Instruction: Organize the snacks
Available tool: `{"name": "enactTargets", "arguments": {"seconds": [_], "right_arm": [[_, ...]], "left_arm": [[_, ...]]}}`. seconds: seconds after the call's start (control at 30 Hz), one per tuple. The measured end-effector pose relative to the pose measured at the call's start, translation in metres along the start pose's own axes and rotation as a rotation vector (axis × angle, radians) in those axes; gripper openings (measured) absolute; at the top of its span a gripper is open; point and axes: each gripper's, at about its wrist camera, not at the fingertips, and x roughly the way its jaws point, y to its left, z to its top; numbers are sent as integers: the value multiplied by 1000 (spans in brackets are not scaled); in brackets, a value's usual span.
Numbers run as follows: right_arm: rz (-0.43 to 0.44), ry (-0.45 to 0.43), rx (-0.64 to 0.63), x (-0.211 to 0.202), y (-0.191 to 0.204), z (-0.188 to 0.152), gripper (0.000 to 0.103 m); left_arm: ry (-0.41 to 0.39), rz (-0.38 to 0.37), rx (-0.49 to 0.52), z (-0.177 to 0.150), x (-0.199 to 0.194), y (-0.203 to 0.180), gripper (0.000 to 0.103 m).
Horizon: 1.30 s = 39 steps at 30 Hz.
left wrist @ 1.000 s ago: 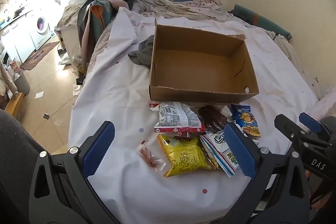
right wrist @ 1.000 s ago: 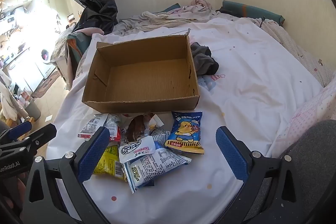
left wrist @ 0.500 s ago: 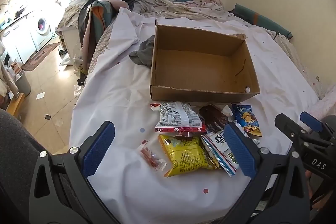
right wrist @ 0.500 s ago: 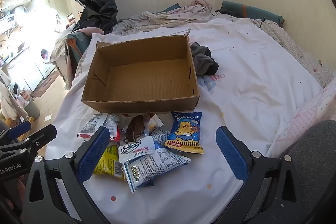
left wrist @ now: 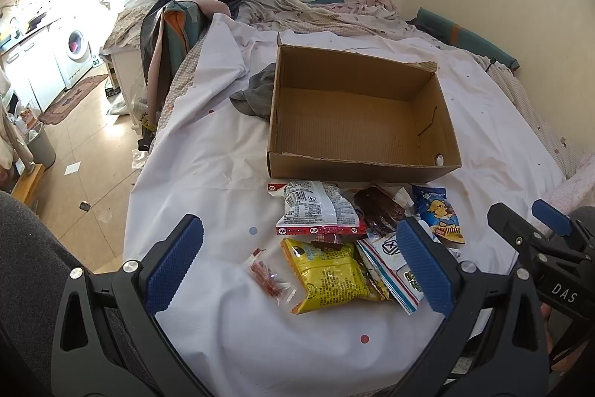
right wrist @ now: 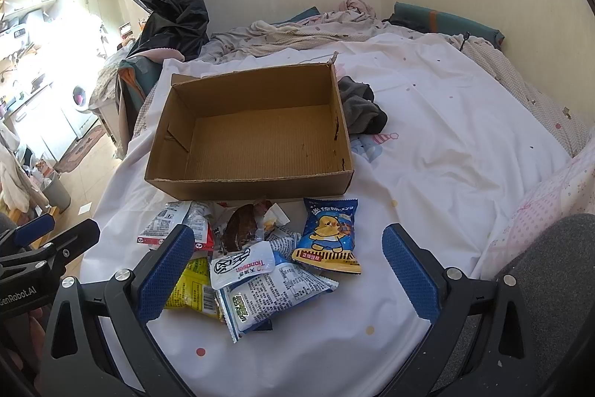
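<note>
Resting on white bedsheet (left wrist: 208,151) | cardboard box (left wrist: 357,121) | washing machine (left wrist: 76,47) beyond

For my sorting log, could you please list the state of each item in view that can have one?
cardboard box: open-topped, empty, upright on the bed.
yellow packet: sealed, lying flat, outside the box.
blue bear packet: sealed, lying flat, near the box front.
red-and-white packet: back side up, lying flat.
left gripper: open, holding nothing.
right gripper: open, holding nothing.
</note>
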Motion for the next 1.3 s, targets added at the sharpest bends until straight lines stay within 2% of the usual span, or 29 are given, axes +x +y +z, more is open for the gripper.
{"name": "enactTargets", "arguments": {"seconds": [1.3], "right_arm": [[-6,0,-7,-1,1,1,103]], "left_arm": [[-2,16,5,-1,-1,1,102]]}}
